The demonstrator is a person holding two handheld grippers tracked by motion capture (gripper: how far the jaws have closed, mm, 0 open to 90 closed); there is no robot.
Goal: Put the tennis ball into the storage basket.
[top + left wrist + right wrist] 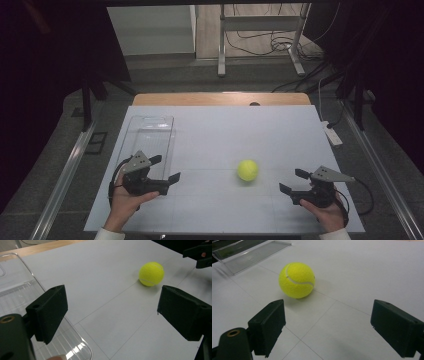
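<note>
Starting at the left, you had a clear, shallow plastic tray (150, 137) lying flat along the left part of the white tabletop (220, 135), its long side running away from you. It looked like the place meant to receive the ball, though that is only a judgement. Your left claw (166, 168) hovered at the tray's near end, jaws standing wide with nothing between them and aimed toward the middle of the tabletop. In the left gripper view, its left jaw overlapped the tray's rounded near corner (83, 350), so you could not tell whether it hung above the rim or just beside it.

Near the middle, a little to the right, sat the fuzzy yellow-green tennis ball (248, 170), resting on the tabletop, touched by neither claw. It lay between the two, nearer the right one.

Your right claw (294, 181) also stood wide and empty, pointed at the ball (297, 280), which lay just ahead of its left jaw; that suited a straight push forward to close around it.

The tray's far end faded against the white surface, its transparent walls being hard to trace. Both forearms were cut off at the bottom edge, and the dark surroundings on either side hid whatever stood there.
</note>
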